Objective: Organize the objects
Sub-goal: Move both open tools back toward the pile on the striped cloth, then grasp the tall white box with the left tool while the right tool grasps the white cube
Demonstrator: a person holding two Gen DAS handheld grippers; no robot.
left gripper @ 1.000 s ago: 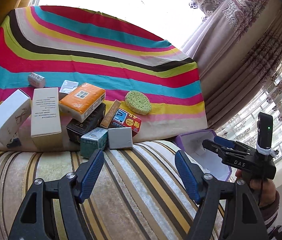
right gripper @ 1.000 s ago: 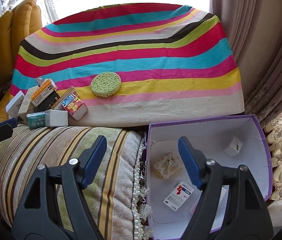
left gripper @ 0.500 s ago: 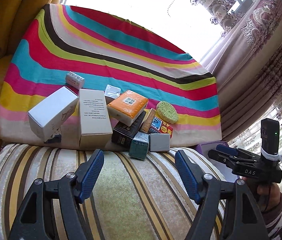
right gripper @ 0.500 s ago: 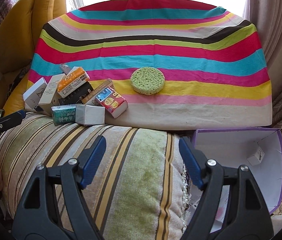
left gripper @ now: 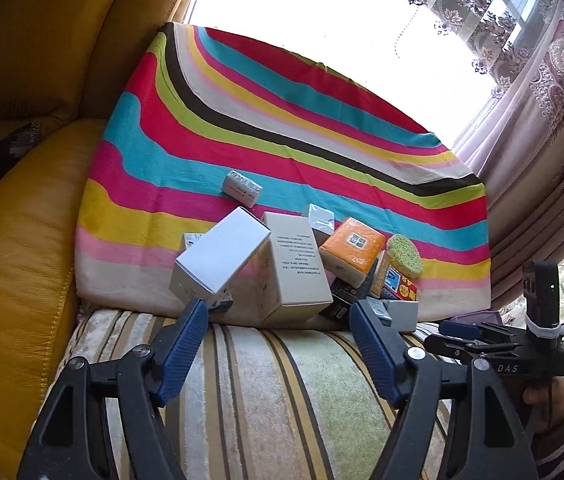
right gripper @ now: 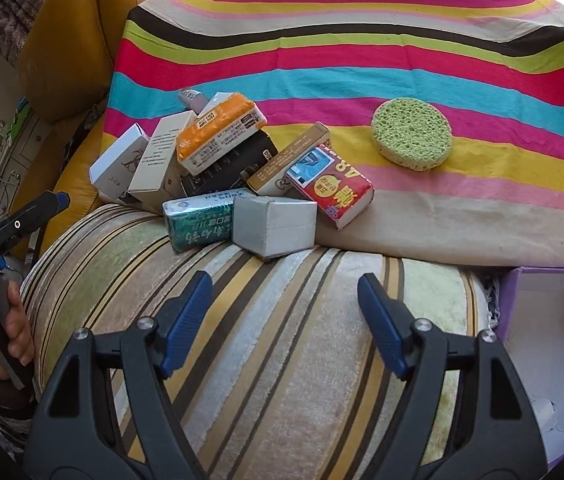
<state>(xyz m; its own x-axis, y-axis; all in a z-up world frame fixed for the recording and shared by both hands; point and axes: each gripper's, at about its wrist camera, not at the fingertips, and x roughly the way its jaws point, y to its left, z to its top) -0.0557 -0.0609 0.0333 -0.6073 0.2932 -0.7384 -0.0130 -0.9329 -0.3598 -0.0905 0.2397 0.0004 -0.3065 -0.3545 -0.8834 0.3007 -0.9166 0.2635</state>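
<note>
A pile of small boxes lies on a striped cloth (right gripper: 361, 52) at the back of a striped cushion (right gripper: 282, 340). It holds a white box (left gripper: 218, 260), a tall beige box (left gripper: 295, 268), an orange tissue pack (right gripper: 218, 132), a green pack (right gripper: 198, 220), a grey box (right gripper: 274, 224) and a red box (right gripper: 333, 188). A green round sponge (right gripper: 411, 138) lies apart to the right. My left gripper (left gripper: 278, 312) is open and empty, just before the white and beige boxes. My right gripper (right gripper: 283, 284) is open and empty, a short way before the grey box.
A purple box with white inside (right gripper: 553, 340) stands at the cushion's right edge and holds small items. A yellow leather sofa (left gripper: 14, 220) rises on the left. Curtains (left gripper: 541, 100) and a window close the right side. A small white box (left gripper: 242, 188) lies higher on the cloth.
Both grippers have swung left and moved closer to the pile. The purple box has slid to the right edge of the right wrist view. Both stay open.
</note>
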